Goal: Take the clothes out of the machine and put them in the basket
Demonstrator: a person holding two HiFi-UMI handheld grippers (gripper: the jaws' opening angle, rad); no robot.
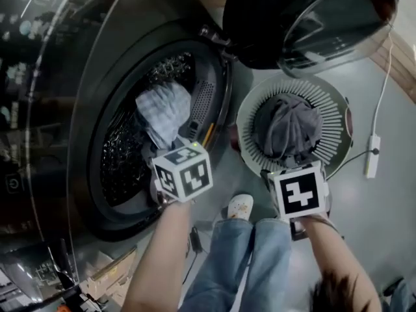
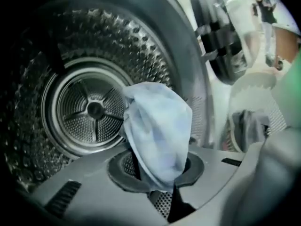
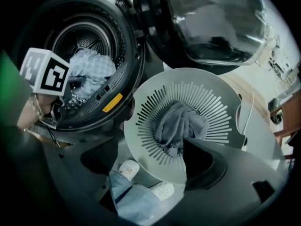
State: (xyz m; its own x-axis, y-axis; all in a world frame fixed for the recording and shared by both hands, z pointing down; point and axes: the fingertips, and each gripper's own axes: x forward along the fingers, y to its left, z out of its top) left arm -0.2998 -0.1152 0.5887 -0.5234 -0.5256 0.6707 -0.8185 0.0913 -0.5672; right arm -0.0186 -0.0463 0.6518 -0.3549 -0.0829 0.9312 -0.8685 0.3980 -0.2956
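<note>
The left gripper (image 2: 162, 185) has its jaws pressed together on the lower end of a light blue cloth (image 2: 157, 131), which stands up from them in a loose bunch. Gripper and cloth are at the mouth of the machine (image 1: 97, 142), just inside its round opening, in front of the perforated drum (image 2: 89, 109). In the head view the cloth hangs at the opening's right side, against the dark door seal.

The right gripper (image 3: 148, 157) is outside the machine, to the right of its opening, with its jaws spread wide and nothing between them. It hovers over the near rim of the white slotted basket (image 3: 141, 140), which stands on the floor just beside the machine's front. A grey garment (image 3: 181, 124) lies crumpled in the middle of the basket, its lower edge close to the gripper's right jaw. The machine's door (image 1: 312, 18) is swung open above the basket. The person's white shoes (image 3: 129, 168) stand on the floor in front of the machine, near the basket's rim.
</note>
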